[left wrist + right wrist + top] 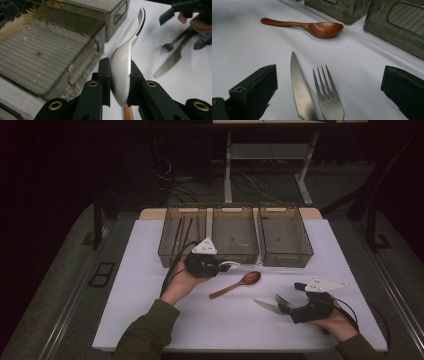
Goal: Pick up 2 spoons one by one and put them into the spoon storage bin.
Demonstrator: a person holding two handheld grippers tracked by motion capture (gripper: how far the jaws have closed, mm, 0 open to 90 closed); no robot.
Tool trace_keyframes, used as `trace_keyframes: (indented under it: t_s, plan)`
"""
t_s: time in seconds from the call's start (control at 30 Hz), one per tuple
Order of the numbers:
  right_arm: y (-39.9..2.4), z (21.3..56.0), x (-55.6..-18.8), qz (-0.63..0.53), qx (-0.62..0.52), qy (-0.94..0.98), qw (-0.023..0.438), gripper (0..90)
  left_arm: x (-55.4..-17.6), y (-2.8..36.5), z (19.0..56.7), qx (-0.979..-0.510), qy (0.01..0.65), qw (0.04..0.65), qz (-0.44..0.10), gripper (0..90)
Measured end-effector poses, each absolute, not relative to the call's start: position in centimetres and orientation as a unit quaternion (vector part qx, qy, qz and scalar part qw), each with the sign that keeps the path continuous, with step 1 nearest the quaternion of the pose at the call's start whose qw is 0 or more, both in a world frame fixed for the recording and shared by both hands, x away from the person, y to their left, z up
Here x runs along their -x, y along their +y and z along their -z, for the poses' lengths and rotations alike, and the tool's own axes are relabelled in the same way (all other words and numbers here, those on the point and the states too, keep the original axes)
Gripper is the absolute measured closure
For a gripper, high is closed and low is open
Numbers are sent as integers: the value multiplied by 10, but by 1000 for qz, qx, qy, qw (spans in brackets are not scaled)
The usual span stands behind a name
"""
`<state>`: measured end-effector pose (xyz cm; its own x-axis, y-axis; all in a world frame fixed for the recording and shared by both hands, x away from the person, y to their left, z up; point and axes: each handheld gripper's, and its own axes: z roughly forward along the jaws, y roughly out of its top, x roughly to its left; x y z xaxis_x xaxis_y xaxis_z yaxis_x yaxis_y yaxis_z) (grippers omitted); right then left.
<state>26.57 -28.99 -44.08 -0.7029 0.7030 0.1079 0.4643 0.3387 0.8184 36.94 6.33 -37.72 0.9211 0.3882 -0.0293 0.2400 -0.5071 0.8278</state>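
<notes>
My left gripper (221, 266) (120, 72) is shut on the bowl of a white spoon (122, 65), held above the table. The spoon's handle (239, 265) points right, in front of the middle bin (235, 237). A brown wooden spoon (236, 285) (312, 26) lies on the white table between the hands. My right gripper (291, 297) (330, 73) rests low at the right with its jaws wide open. A metal knife (266, 306) (299, 85) and a metal fork (281, 300) (329, 100) lie side by side on the table between those jaws, untouched by the pads.
Three translucent brown bins stand in a row at the back: the left bin (182, 235) holds dark sticks, then the middle one and the right bin (285, 237) (402, 27). The white tabletop (145, 285) ends close behind and beside them.
</notes>
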Motion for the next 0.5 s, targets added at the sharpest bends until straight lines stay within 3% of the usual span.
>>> trace_keyframes:
  t_s: [0.5]
  plan:
    - [-290, 441, -266, -446, -357, 809, 135, 6, -415, 60, 370, -862, 208, 447, -117, 766]
